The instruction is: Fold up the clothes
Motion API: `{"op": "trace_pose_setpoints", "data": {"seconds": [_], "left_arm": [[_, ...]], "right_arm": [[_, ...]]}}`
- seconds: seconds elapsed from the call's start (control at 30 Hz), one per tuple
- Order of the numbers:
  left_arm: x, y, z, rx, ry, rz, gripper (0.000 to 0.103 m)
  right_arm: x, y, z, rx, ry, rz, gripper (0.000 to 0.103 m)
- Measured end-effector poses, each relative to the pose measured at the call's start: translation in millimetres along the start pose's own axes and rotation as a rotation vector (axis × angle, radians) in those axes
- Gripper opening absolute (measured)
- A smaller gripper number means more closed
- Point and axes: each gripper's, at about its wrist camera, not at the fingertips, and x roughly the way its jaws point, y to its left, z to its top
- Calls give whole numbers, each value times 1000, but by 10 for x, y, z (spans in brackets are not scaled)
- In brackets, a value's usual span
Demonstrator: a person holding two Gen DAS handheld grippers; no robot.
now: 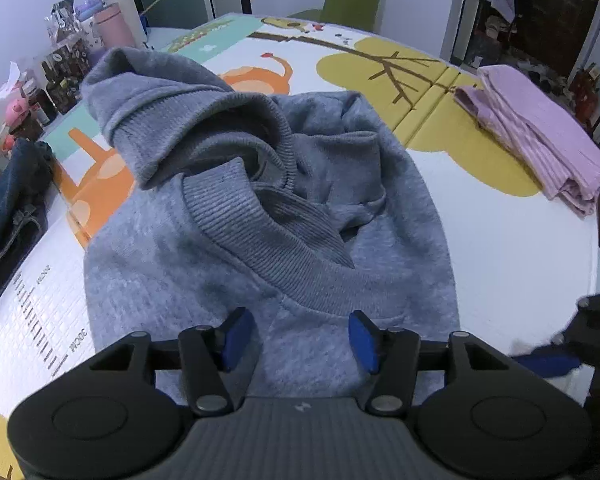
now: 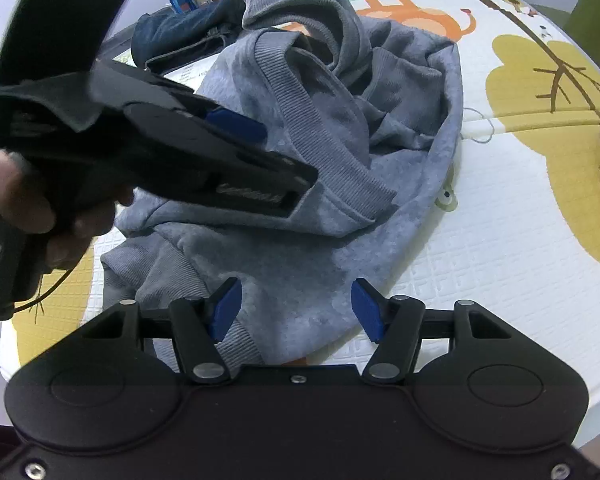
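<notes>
1. Your left gripper (image 1: pixel 300 336) and right gripper (image 2: pixel 296 308) both stand with jaws apart, clamped on nothing.
2. The grey sweatshirt (image 1: pixel 228 240) lies crumpled on the play mat (image 1: pixel 500 260), directly under both; its length runs away from you.
3. Your left gripper sits nearer its ribbed band (image 1: pixel 260 232); your right nearer the near-right edge.
4. Folded lilac cloth (image 1: pixel 540 140) lies well apart.

A cartoon-printed mat (image 1: pixel 460 208) covered the table and bore the laundry.
A crumpled grey sweatshirt (image 1: pixel 228 248) lay in its middle; dark jeans (image 1: pixel 8 208) lay left of the sweatshirt, a folded lilac garment (image 1: pixel 540 140) well to its right.
</notes>
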Motion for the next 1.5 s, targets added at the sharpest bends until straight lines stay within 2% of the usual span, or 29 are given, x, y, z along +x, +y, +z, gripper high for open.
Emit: {"op": "trace_pose_setpoints", "data": {"seconds": [0.13,0.27,0.37,0.63,0.83,1.13,1.37,1.5], "left_arm": [[135,45,-1,-22,22,-4,54],[253,163,-8,-81,54,19,19],[294,255,-14,-110,69,21,8],[186,311,-25,-153,51,14,2],[23,360,-37,-184,25,6,1],[-229,435,-56,-213,-17,33,1],[-448,584,-62,-246,-63,106,1],[-549,713,-65,-255,-81,196,1]], "right_arm": [[13,0,-13,14,6,-2,59],[18,-19,-23,30,10,-2,59],[17,-36,-37,36,14,1,59],[1,38,-48,0,9,24,59],[24,146,-55,-60,20,36,61],[42,118,-53,-79,20,39,62],[37,136,-66,-95,22,48,62],[39,179,-74,-122,30,54,62]]}}
